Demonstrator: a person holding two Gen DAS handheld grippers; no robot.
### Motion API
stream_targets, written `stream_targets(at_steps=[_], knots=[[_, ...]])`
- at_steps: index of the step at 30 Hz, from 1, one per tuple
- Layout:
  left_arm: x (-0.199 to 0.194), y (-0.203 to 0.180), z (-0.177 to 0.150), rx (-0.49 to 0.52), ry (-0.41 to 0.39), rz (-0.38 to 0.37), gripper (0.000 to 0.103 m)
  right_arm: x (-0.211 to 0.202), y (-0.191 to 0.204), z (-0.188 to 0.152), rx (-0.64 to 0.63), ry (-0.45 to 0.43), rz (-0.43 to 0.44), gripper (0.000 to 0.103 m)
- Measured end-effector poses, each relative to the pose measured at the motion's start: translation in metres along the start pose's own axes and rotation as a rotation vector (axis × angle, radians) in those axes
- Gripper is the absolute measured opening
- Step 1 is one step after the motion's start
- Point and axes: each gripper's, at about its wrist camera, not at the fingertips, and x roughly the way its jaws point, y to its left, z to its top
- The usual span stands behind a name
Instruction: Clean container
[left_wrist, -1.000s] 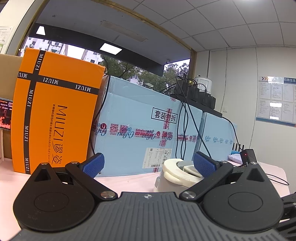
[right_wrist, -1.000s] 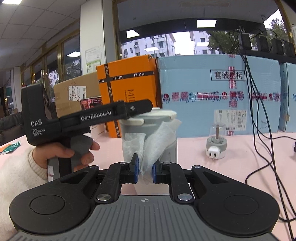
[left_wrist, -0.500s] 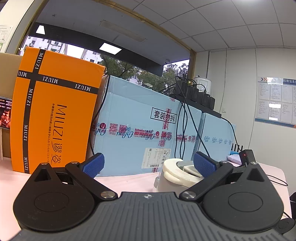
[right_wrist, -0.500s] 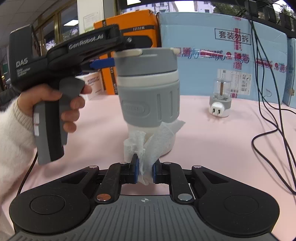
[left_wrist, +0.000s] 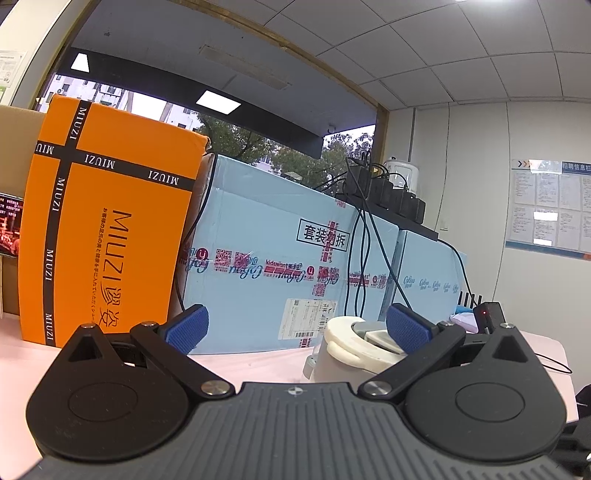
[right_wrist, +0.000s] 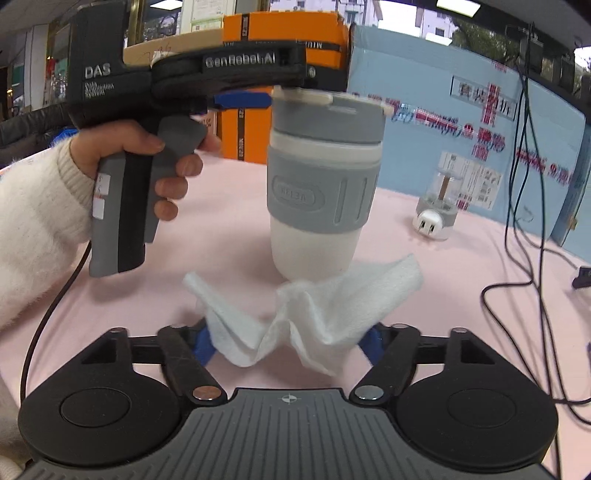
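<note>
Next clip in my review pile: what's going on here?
A person is cleaning a lidded grey-and-white cup on a pink table. The left gripper sits open at the cup's lid. The right gripper is open, with a white wipe lying loose between its fingers, just below the cup's base.

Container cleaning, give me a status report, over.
Left gripper open, one finger on the container lid. Right gripper open, wipe loose between its fingers. Container upright on the pink table. Nothing blocking; cables off right.
</note>
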Motion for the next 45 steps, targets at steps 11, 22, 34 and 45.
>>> stream_targets(at_steps=[11, 22, 34, 45], knots=[[-0.013, 0.007, 0.005, -0.042, -0.103, 0.048, 0.103, -0.034, -0.003, 0.023, -0.024, -0.149, -0.059, 0.091], [-0.023, 0.017, 0.01, -0.097, -0.171, 0.111, 0.103, -0.068, -0.017, 0.037, 0.054, -0.353, -0.115, 0.101], [-0.024, 0.016, 0.011, -0.085, -0.163, 0.1, 0.103, 0.001, 0.008, 0.005, -0.115, 0.01, -0.002, 0.103], [-0.037, 0.018, 0.03, 0.075, -0.066, -0.112, 0.103, -0.002, 0.001, 0.001, -0.093, -0.002, -0.003, 0.103]])
